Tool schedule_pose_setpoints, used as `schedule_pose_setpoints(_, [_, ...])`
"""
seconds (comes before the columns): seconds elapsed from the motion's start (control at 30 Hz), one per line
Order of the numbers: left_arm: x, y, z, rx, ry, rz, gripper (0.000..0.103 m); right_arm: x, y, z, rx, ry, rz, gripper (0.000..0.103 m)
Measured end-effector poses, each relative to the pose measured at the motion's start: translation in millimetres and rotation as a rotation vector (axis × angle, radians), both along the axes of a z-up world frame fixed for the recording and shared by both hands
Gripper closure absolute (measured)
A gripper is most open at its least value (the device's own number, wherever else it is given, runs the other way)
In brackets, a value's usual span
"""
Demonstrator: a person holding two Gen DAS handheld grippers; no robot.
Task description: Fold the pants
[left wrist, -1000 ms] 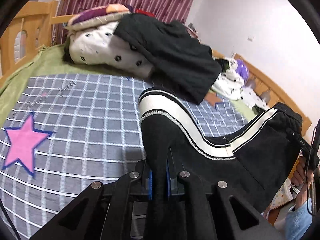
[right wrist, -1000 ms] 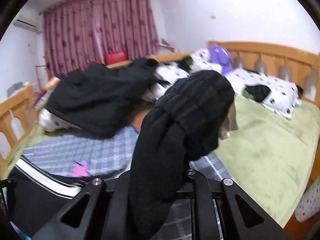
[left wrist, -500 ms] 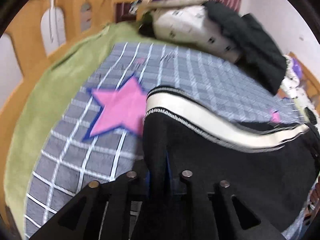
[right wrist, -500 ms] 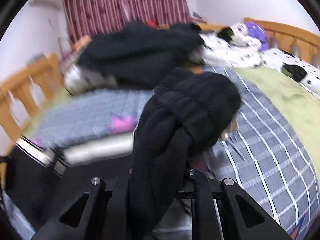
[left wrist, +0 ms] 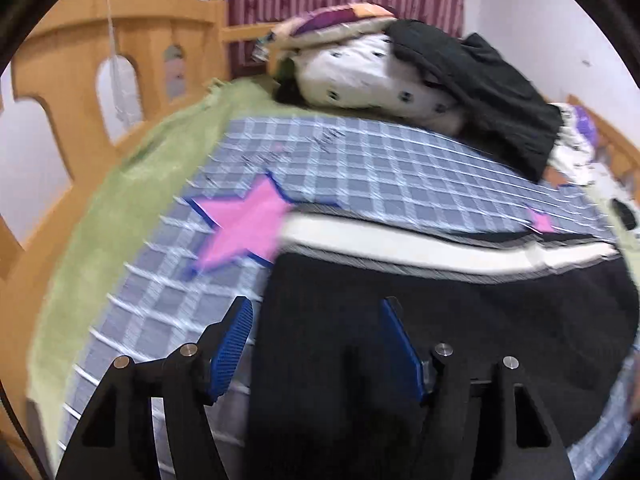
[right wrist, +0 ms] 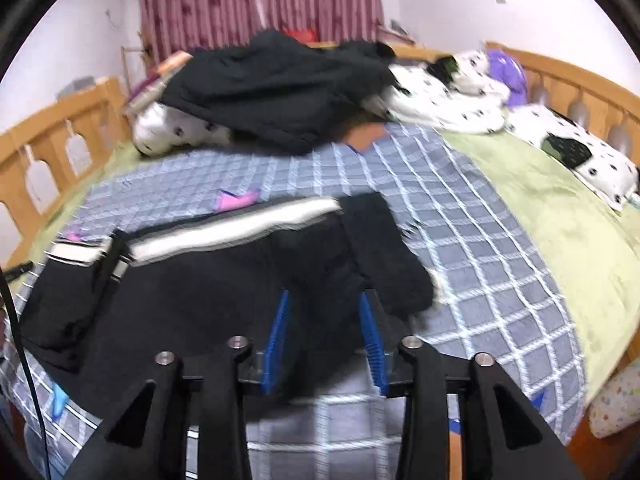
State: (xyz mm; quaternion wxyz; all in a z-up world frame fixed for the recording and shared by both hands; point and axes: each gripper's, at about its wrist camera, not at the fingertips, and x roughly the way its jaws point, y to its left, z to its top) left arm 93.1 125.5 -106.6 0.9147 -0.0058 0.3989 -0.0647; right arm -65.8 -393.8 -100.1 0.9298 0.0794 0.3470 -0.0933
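Note:
Black pants (left wrist: 460, 312) with a white side stripe (left wrist: 400, 246) lie flat on the checked blanket (left wrist: 360, 160). My left gripper (left wrist: 316, 344) is open, its blue pads astride the leg end of the pants, cloth lying between them. In the right wrist view the pants (right wrist: 200, 280) lie spread with the waistband (right wrist: 384, 248) turned up near my right gripper (right wrist: 326, 336), which is open over the black cloth.
A pile of black clothes (right wrist: 280, 88) and spotted bedding (right wrist: 440, 100) sits at the far side. Wooden bed rails (left wrist: 80, 80) run along the left and the headboard (right wrist: 580, 84) on the right. A green sheet (right wrist: 560, 220) borders the blanket.
Both grippers have lowered the pants onto the blanket and opened, letting go of the cloth they were shut on.

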Motion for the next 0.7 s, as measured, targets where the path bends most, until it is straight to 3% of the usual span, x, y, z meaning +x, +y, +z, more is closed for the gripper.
schedule_pose_setpoints(0.07, [-13.2,-6.7,-15.4,-0.01,0.032,-0.012,0.039,17.3,6.7,-15.4,0.023,0.004,0.023,0.059])
schedule_pose_setpoints(0.17, [-27.2,-16.5,-46.6,0.044,0.085,-0.026,0.039,38.4,17.7,-51.5,0.045,0.098,0.021,0.06])
schedule_pose_setpoints(0.2, [-36.1,-16.7,-48.6,0.063,0.061,-0.028,0.039,46.0,20.9,-71.1,0.034,0.163,-0.004,0.061])
schedule_pose_setpoints(0.23, [-38.8,-16.6,-46.7,0.068,0.047,-0.033,0.039,47.6,26.9,-75.5,0.016,0.167,-0.025,0.063])
schedule_pose_setpoints(0.33, [-55.1,-5.0,-31.1,0.013,0.033,-0.046,0.039,40.9,49.0,-56.3,-0.035,0.174,-0.04,0.063])
schedule_pose_setpoints(0.47, [-66.9,17.9,-23.1,-0.034,0.027,0.054,0.039,37.1,98.1,-16.6,-0.076,0.089,0.068,0.059])
schedule_pose_setpoints(0.6, [-81.7,40.7,-29.2,-0.094,0.05,0.141,0.039,52.0,154.6,-0.9,0.023,0.059,0.227,0.056])
schedule_pose_setpoints(0.7, [-94.8,58.9,-33.8,-0.151,0.064,0.158,0.039,63.0,185.4,-2.9,0.109,0.05,0.27,0.056])
